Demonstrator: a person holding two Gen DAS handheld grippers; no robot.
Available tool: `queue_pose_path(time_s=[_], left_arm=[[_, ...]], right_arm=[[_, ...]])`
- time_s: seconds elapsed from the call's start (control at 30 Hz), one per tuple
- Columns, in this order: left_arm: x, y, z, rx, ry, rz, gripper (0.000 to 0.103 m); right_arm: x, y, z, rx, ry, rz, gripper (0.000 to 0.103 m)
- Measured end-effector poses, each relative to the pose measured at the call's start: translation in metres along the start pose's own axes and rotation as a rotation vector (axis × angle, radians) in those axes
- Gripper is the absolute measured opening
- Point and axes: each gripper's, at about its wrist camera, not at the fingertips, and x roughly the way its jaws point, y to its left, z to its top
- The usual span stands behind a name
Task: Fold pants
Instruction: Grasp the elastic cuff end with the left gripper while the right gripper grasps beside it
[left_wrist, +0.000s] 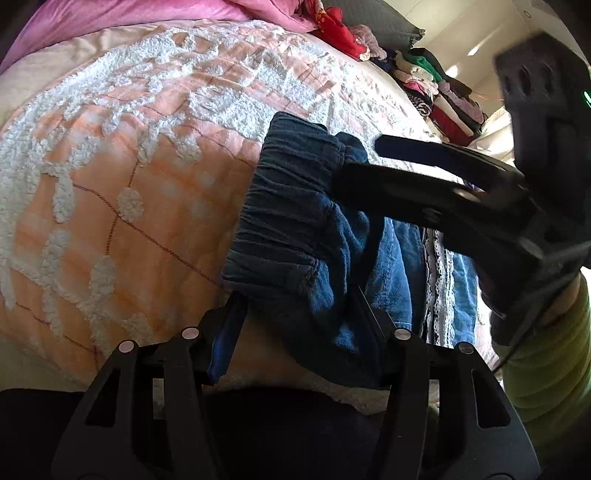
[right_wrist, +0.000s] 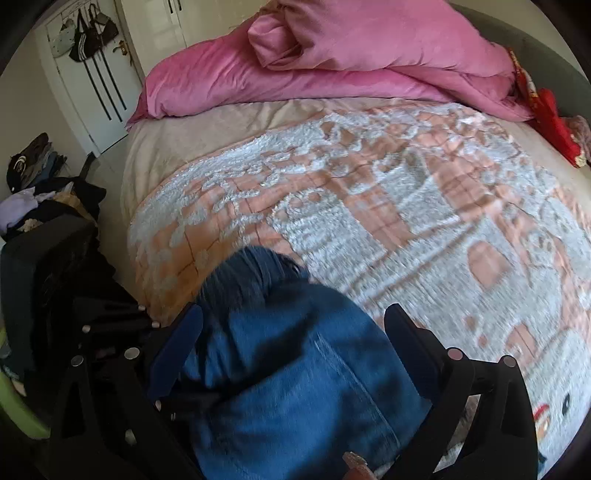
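The blue denim pants (left_wrist: 295, 229) lie bunched on the peach and white bedspread (left_wrist: 129, 166), elastic waistband toward the bed's middle. My left gripper (left_wrist: 299, 325) is open, its fingers on either side of the waistband's near end. My right gripper (left_wrist: 354, 162) comes in from the right, its two fingers apart at the waistband's far end. In the right wrist view the pants (right_wrist: 295, 369) fill the gap between the open fingers of my right gripper (right_wrist: 291, 332), blurred by motion. I cannot tell whether either gripper touches the cloth.
A pink duvet (right_wrist: 332, 62) is heaped at the head of the bed. Red cloth (right_wrist: 550, 122) lies at the far right. Stacked folded clothes (left_wrist: 439, 96) sit beyond the bed edge. Dark clothes and a bag (right_wrist: 44, 214) pile up left, near a white door (right_wrist: 92, 74).
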Motion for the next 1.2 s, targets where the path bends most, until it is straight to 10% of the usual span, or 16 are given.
queue_pose_path(time_s=[0.3, 0.43, 0.57, 0.77, 1.2], left_arm=[[0.002, 0.003, 0.002, -0.013, 0.012, -0.03, 0.054], [0.0, 0.005, 0.002, -0.024, 0.015, -0.049, 0.06], [-0.003, 0.007, 0.002, -0.036, 0.018, -0.099, 0.076], [-0.014, -0.01, 0.001, 0.016, -0.033, -0.084, 0.093], [0.017, -0.07, 0.009, 0.078, -0.018, -0.193, 0.088]], right_arm=[[0.037, -0.006, 0.008, 0.037, 0.055, 0.131, 0.096], [0.046, -0.009, 0.002, 0.064, 0.056, 0.212, 0.058], [0.025, -0.02, -0.004, 0.099, 0.0, 0.266, 0.04], [-0.027, -0.046, -0.022, 0.161, -0.137, 0.368, 0.038], [-0.101, -0.087, -0.068, 0.23, -0.297, 0.387, 0.039]])
